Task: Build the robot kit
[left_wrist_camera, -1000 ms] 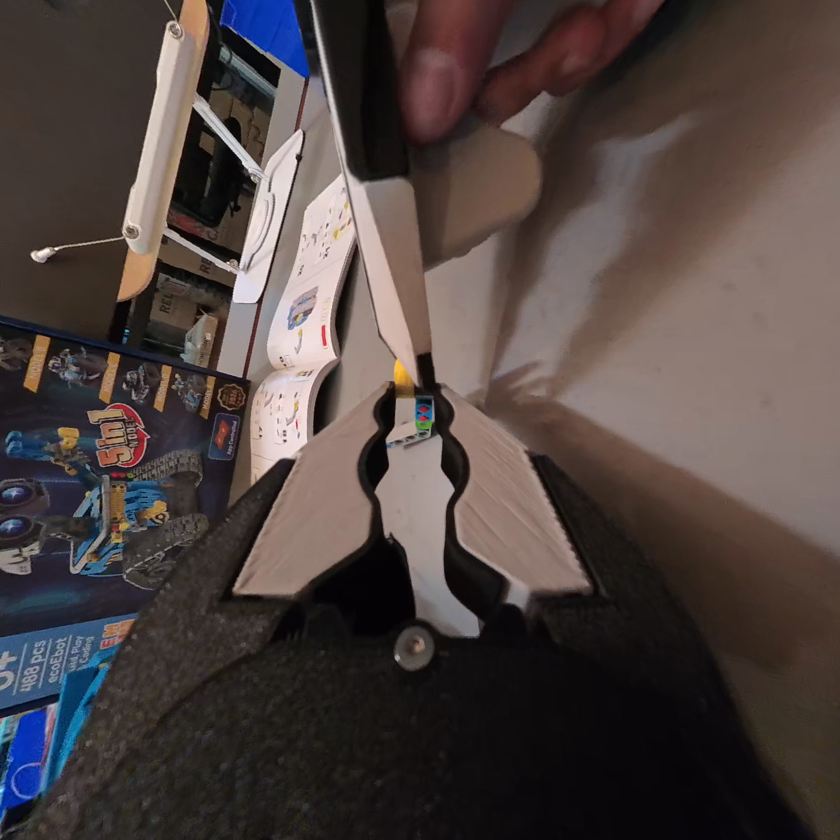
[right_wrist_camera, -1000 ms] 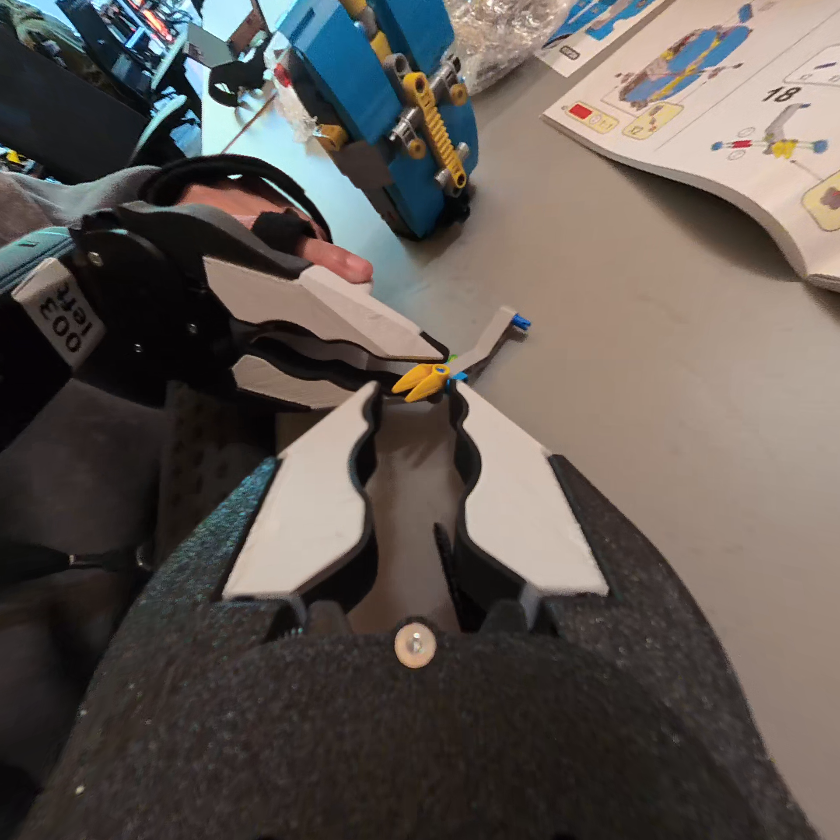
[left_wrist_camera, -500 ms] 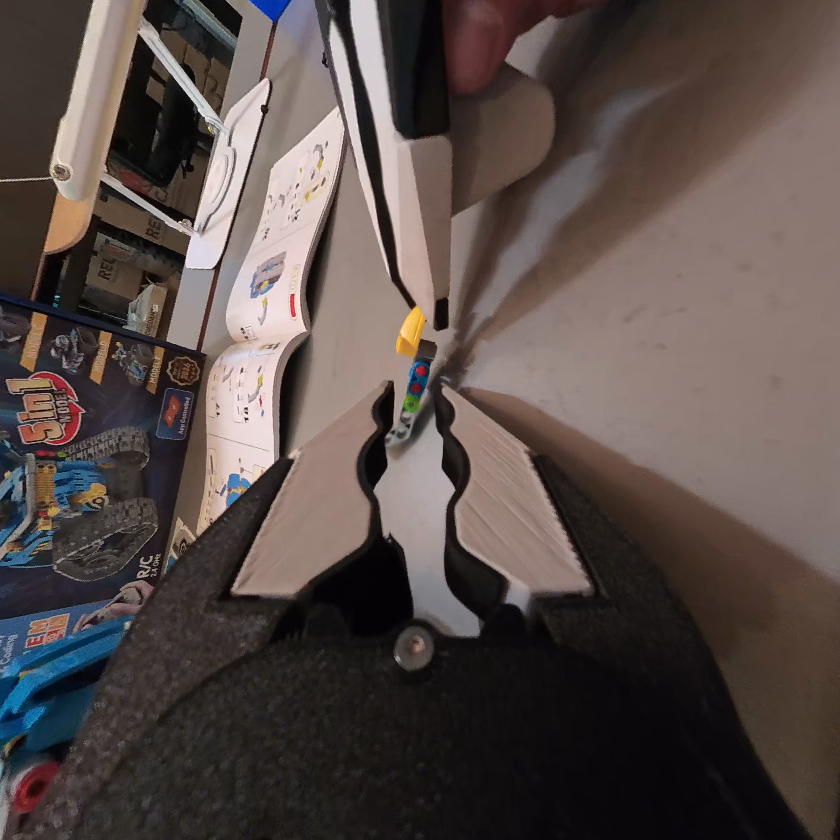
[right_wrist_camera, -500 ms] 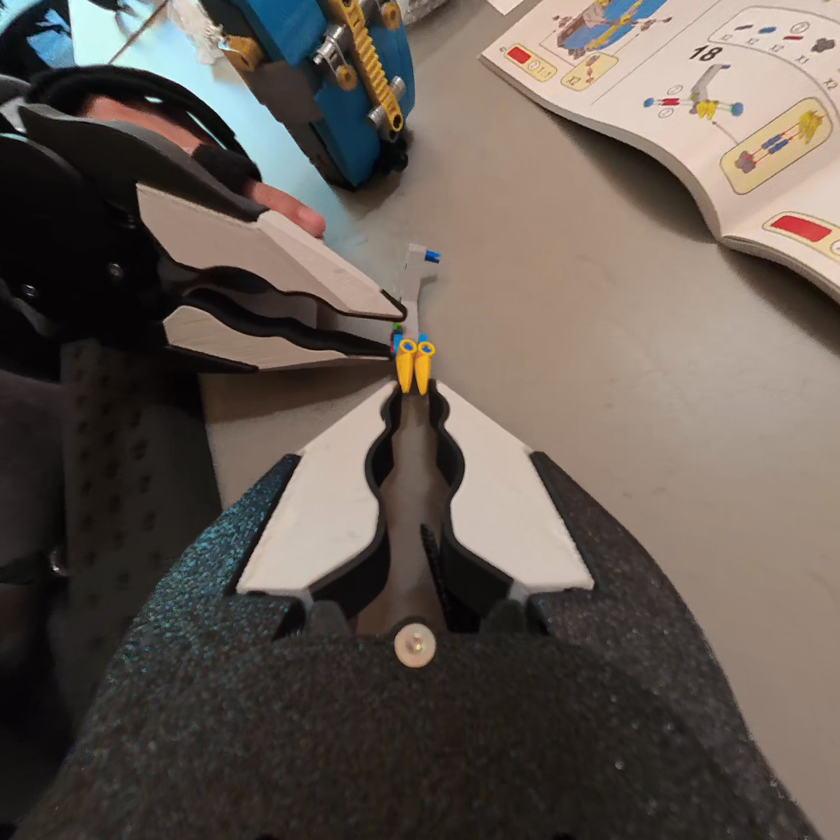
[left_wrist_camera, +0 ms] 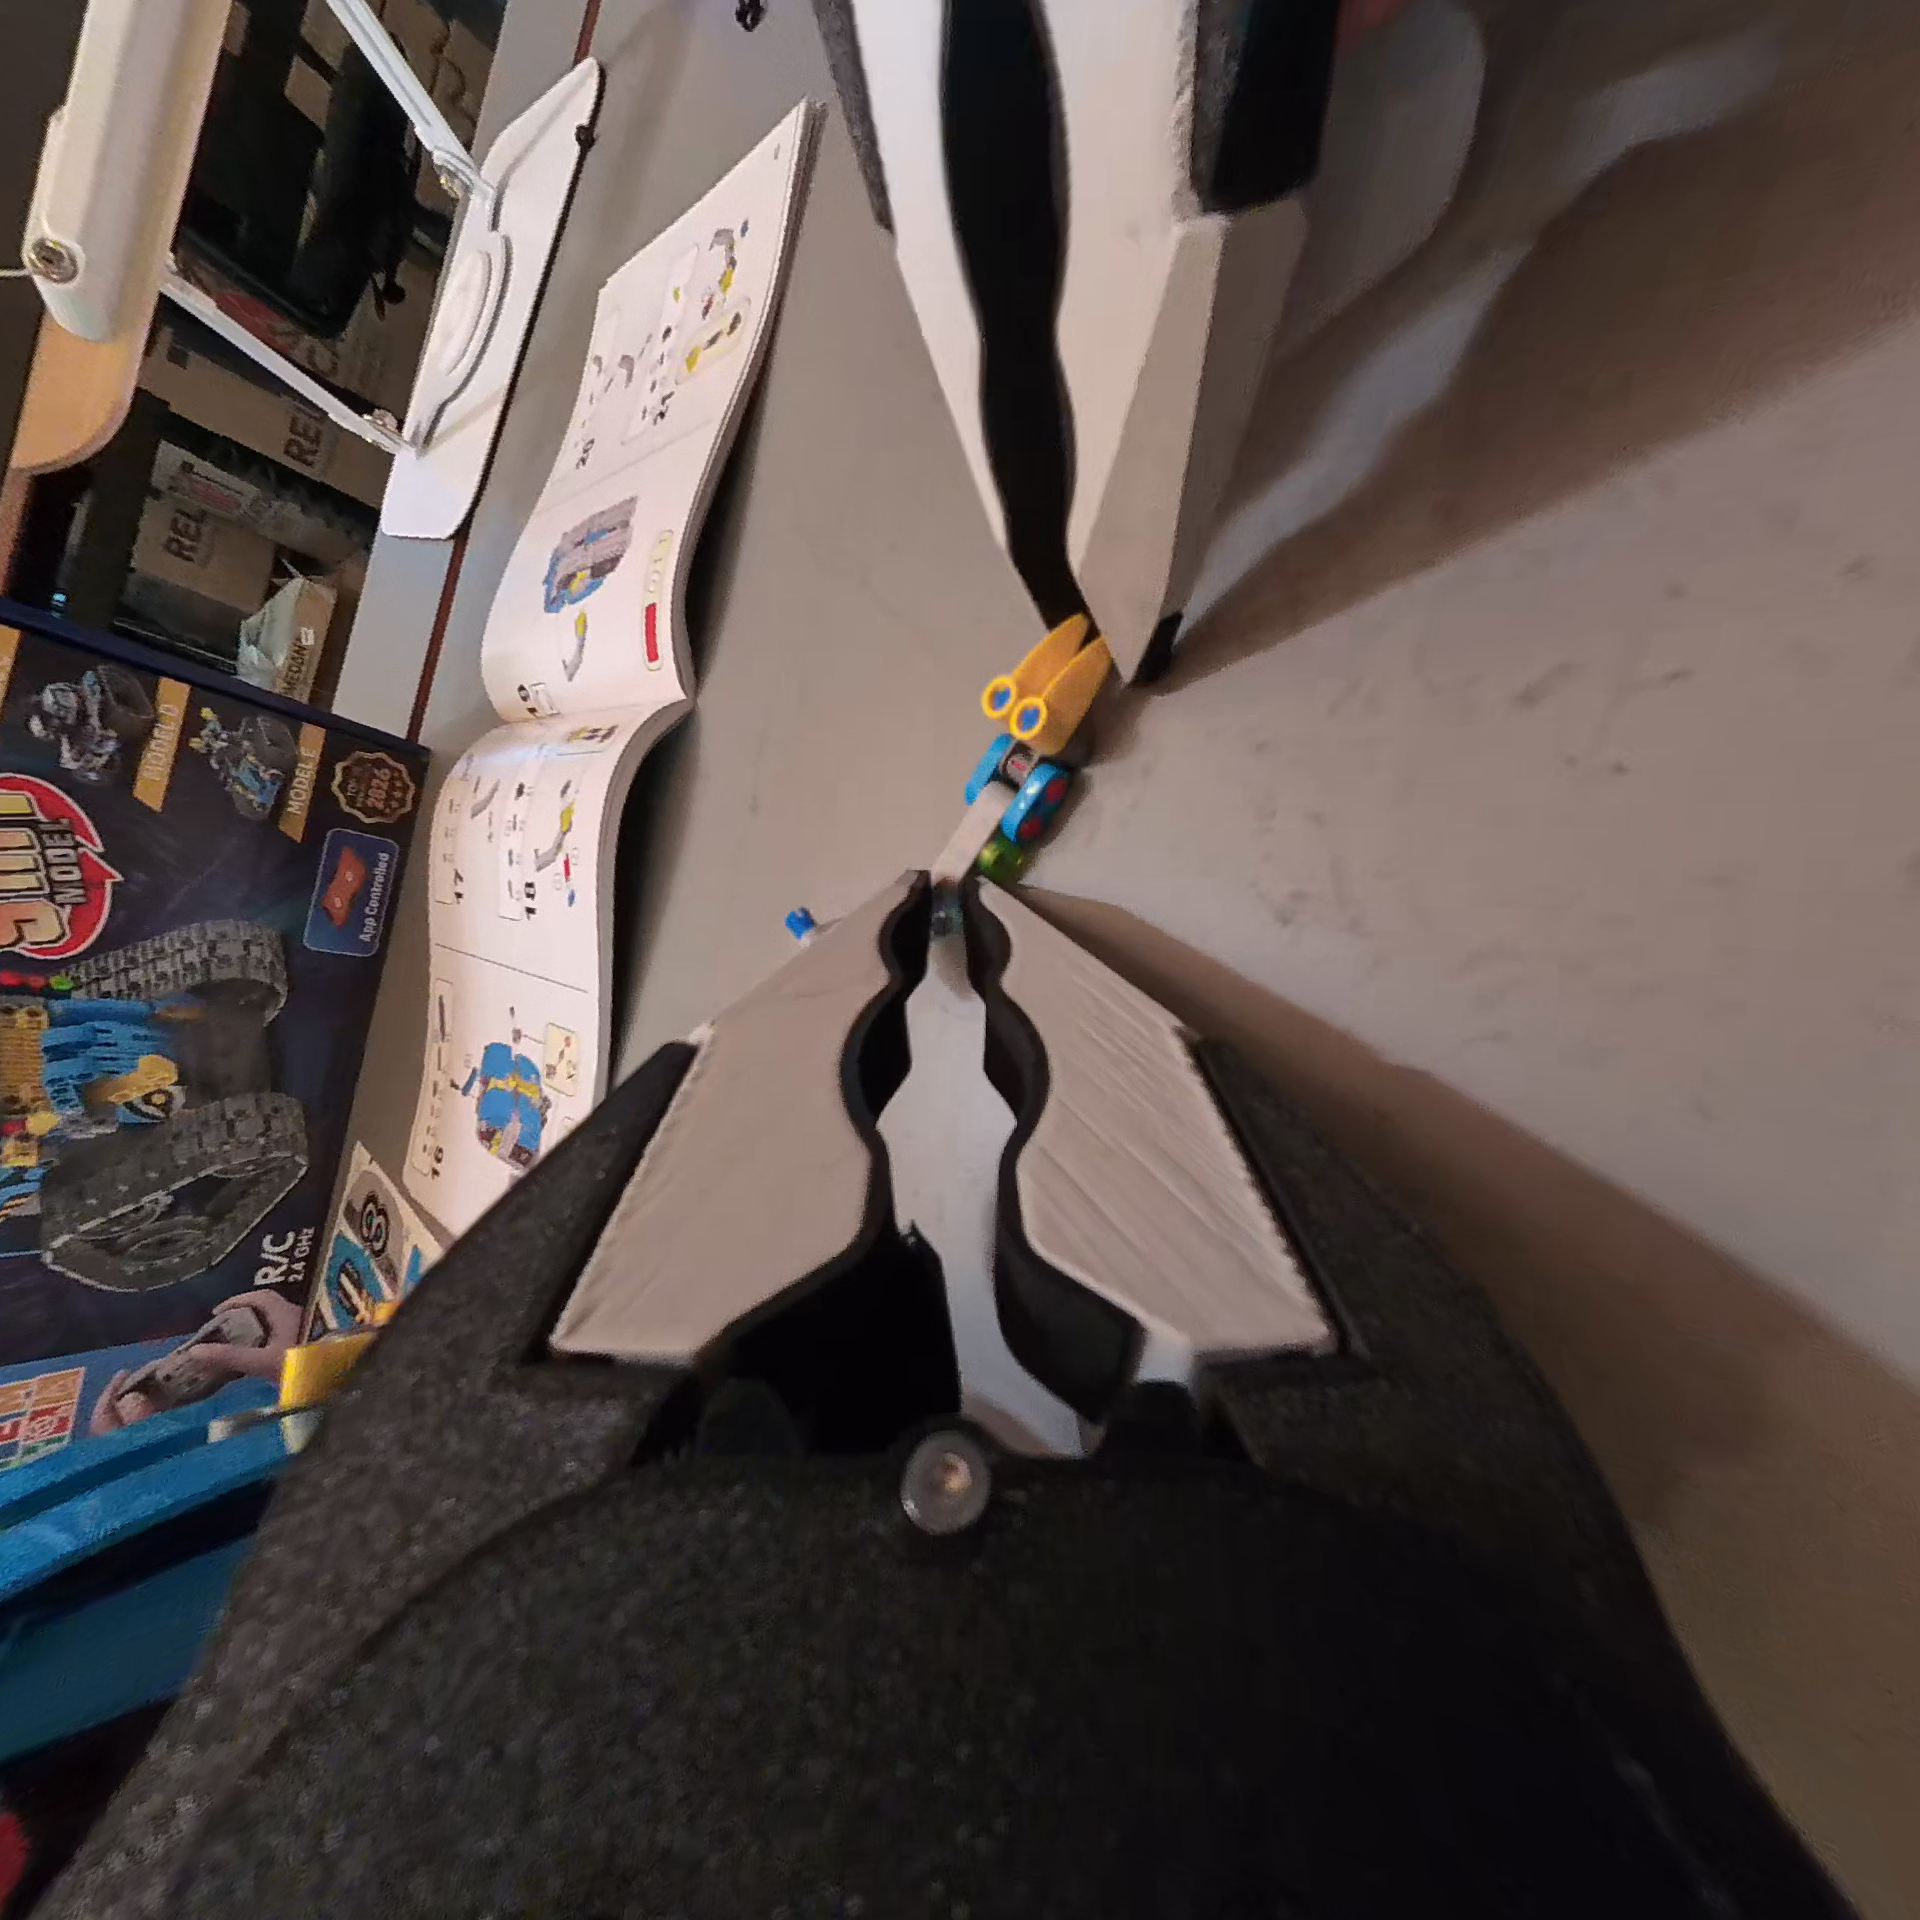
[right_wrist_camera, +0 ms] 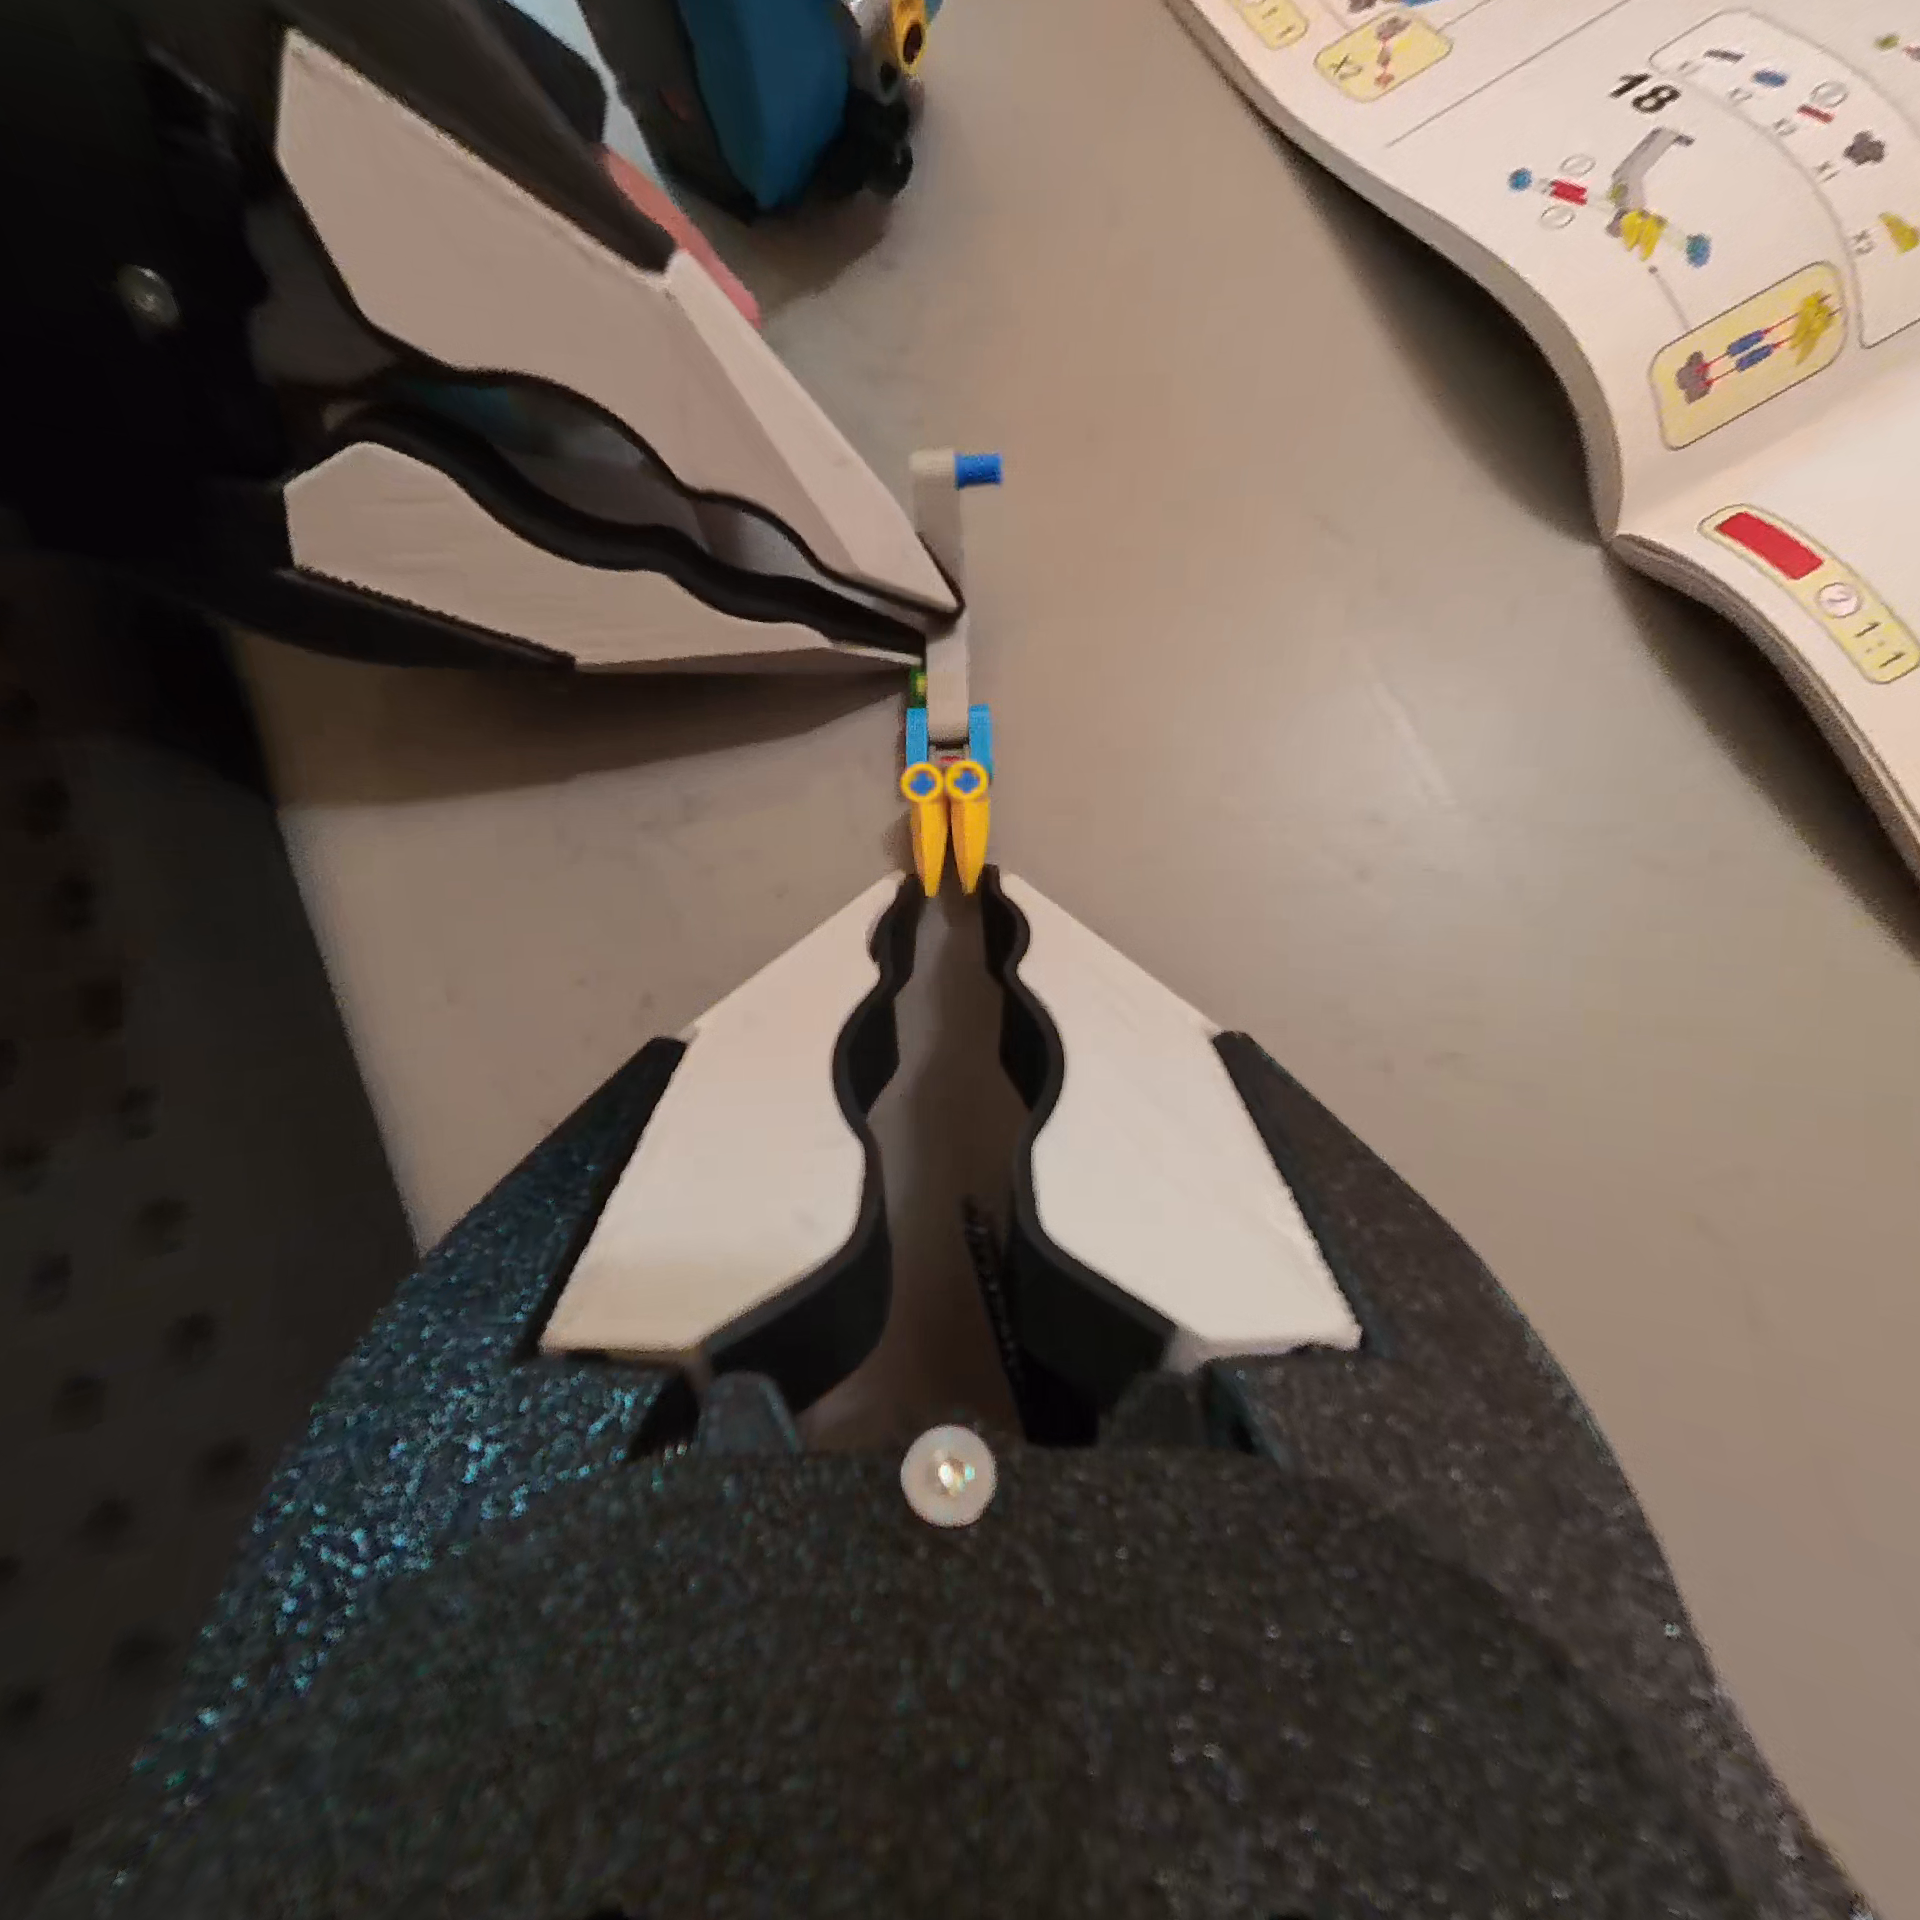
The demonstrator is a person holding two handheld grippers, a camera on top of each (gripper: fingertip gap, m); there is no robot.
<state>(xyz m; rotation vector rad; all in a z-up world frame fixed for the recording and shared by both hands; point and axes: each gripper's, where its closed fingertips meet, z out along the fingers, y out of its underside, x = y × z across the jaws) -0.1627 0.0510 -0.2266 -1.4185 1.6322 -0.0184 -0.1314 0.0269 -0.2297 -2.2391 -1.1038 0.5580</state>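
Note:
A small brick assembly hangs between my two grippers above the grey table (right_wrist_camera: 1351, 935). It has a bent grey beam (right_wrist_camera: 948, 540) with a blue pin (right_wrist_camera: 977, 470), blue connectors (right_wrist_camera: 945, 732) and two yellow claws (right_wrist_camera: 945, 831). My left gripper (left_wrist_camera: 948, 899) is shut on the grey beam (left_wrist_camera: 971, 831); in the right wrist view it (right_wrist_camera: 940, 629) comes in from the left. My right gripper (right_wrist_camera: 951, 883) is shut on the tips of the yellow claws; in the left wrist view it (left_wrist_camera: 1091, 639) comes in from above onto the claws (left_wrist_camera: 1049, 675).
An open instruction booklet (left_wrist_camera: 623, 499) lies on the table beyond the assembly and also shows in the right wrist view (right_wrist_camera: 1662, 260). A dark picture box (left_wrist_camera: 177, 987) and a white lamp stand (left_wrist_camera: 488, 281) are at the left. A blue brick model (right_wrist_camera: 790, 94) stands at the far end.
The yellow claws have turned from lying sideways to pointing straight into my right gripper, and the assembly now lines up with it. Both grippers have kept their hold.

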